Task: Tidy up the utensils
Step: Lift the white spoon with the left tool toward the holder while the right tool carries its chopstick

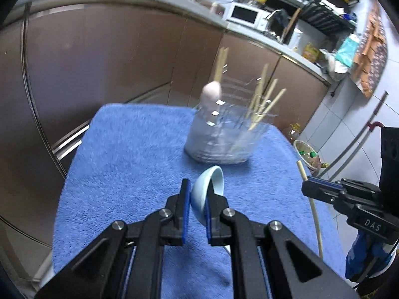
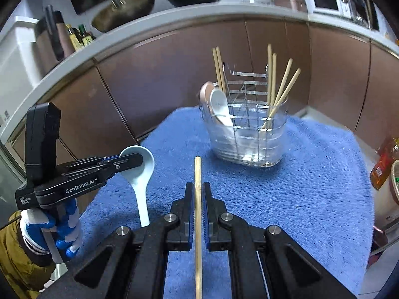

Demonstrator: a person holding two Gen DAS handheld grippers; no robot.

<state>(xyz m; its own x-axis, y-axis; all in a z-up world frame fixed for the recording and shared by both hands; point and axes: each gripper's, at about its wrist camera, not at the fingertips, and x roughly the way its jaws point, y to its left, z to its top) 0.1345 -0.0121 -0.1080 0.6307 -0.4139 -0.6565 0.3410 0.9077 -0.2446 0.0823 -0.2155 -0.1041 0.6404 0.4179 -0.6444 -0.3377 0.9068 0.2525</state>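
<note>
From the left wrist, the left gripper (image 1: 198,199) is clamping its jaws on the bowl of a pale blue spoon (image 1: 207,194) and holding it above the near middle of the blue towel (image 1: 119,164). The step in hand is carrying picked-up utensils to the holder (image 1: 219,134), which is standing toward the towel's far edge, blurred here, with chopsticks and what is probably a pink spoon already in it. The gripper is pointing down and forward at the holder. The right gripper (image 1: 308,186) is entering from the right edge, carrying a chopstick (image 1: 301,170).

From the right wrist, the right gripper (image 2: 198,191) is pinching that chopstick (image 2: 198,199) along its length, tip aimed at the holder (image 2: 245,134). The next move is calling for each utensil to be tipped upright over its own compartment, spoon beside the spoons, chopstick beside the sticks. A gloved hand (image 2: 62,229) is gripping the left gripper (image 2: 136,160) at the left edge, level with the spoon (image 2: 142,174).
</note>
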